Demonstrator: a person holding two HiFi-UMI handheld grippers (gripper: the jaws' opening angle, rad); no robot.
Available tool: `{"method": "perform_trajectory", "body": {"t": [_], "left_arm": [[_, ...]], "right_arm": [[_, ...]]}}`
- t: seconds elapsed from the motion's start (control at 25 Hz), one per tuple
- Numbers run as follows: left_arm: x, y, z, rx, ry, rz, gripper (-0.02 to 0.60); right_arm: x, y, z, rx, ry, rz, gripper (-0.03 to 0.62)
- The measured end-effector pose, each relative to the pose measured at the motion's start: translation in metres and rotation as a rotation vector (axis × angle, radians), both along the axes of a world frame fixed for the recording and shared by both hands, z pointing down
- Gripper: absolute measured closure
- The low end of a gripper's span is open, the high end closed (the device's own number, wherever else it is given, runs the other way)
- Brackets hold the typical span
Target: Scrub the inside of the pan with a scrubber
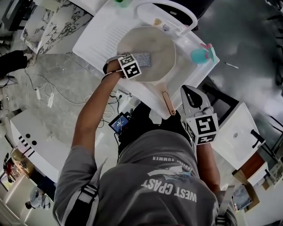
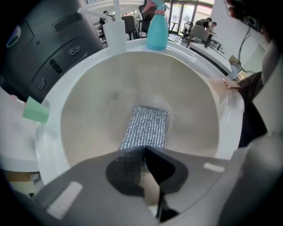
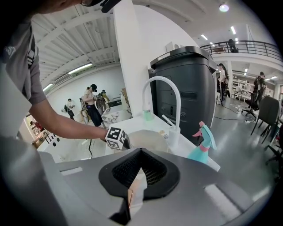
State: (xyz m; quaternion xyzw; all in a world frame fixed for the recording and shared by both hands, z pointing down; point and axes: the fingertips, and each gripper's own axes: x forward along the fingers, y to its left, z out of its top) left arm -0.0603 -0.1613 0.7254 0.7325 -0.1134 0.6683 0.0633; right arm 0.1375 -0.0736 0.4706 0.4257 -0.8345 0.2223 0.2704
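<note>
A round beige pan (image 1: 164, 52) lies in the white sink (image 1: 99, 33), its wooden handle (image 1: 167, 103) pointing toward me. My left gripper (image 1: 137, 61) reaches into the pan and is shut on a silver mesh scrubber (image 1: 142, 58). In the left gripper view the scrubber (image 2: 146, 126) lies flat on the pan's floor (image 2: 93, 119), sticking out beyond the left gripper (image 2: 144, 148). My right gripper (image 1: 186, 89) hovers just right of the handle, jaws together, holding nothing. In the right gripper view the right gripper (image 3: 140, 151) points at the pan (image 3: 148, 140), with the handle (image 3: 129, 194) showing below the jaws.
A curved white faucet (image 1: 177, 9) arches over the sink's far side. A teal spray bottle (image 1: 201, 54) stands at the sink's right corner. A green sponge (image 2: 36, 111) rests on the rim at left. A dark bin (image 3: 185, 84) stands behind the sink.
</note>
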Motion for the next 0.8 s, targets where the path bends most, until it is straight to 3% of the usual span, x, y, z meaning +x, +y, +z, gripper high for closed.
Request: {"method": "perform_trajectory", "body": {"t": [0.28, 0.52, 0.8], "left_arm": [[0.033, 0.031, 0.011, -0.062, 0.052, 0.066, 0.574], [0.062, 0.042, 0.017, -0.107, 0.111, 0.076, 0.574], [0.086, 0.026, 0.019, -0.098, 0.162, 0.042, 0.574]], "right_arm": [[-0.002, 0.004, 0.007, -0.011, -0.003, 0.006, 0.592], [0.002, 0.001, 0.015, -0.029, 0.000, 0.013, 0.592], [0.005, -0.001, 0.025, -0.055, 0.003, 0.019, 0.592]]}}
